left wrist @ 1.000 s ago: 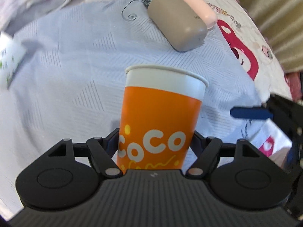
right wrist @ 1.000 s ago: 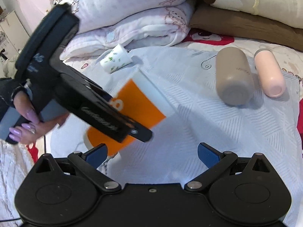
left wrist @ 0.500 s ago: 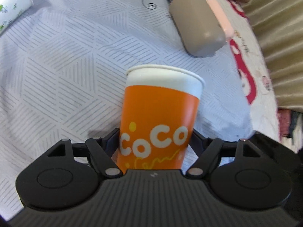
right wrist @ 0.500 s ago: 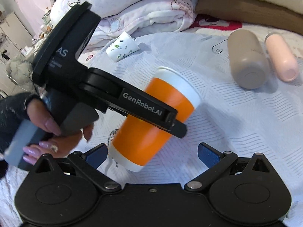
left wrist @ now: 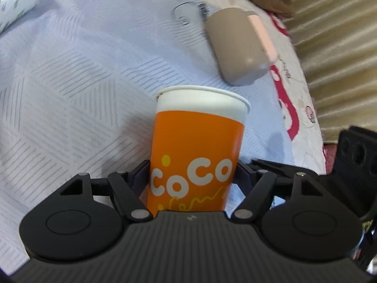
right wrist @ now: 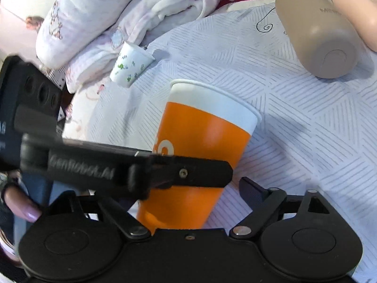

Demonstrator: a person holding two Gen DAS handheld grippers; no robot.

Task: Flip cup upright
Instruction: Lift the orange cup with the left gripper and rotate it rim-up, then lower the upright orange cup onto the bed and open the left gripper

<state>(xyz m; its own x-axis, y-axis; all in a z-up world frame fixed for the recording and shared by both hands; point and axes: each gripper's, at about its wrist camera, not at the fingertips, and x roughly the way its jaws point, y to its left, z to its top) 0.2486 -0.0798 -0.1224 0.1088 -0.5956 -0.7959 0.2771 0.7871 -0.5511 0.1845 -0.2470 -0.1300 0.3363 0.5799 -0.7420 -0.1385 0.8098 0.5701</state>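
Observation:
My left gripper (left wrist: 192, 172) is shut on the lower part of an orange paper cup (left wrist: 198, 146) with a white rim band and "CoCo" lettering. The cup's open rim points away from the camera. In the right wrist view the same cup (right wrist: 205, 141) stands nearly upright, leaning a little to the right, with the left gripper's black body (right wrist: 132, 169) across its lower half. My right gripper (right wrist: 188, 195) is open and empty. Its fingers flank the cup's base without touching it.
A beige bottle (right wrist: 318, 37) and a pink bottle (right wrist: 353, 7) lie side by side at the far right on the white patterned bedspread (right wrist: 306, 122). A small white floral cup (right wrist: 132, 64) lies on its side near folded blankets (right wrist: 122, 16). A curtain (left wrist: 337, 35) hangs beyond the bed edge.
The left gripper has turned the orange cup from lying tilted toward the right to nearly upright. The right gripper has come closer to the cup's base.

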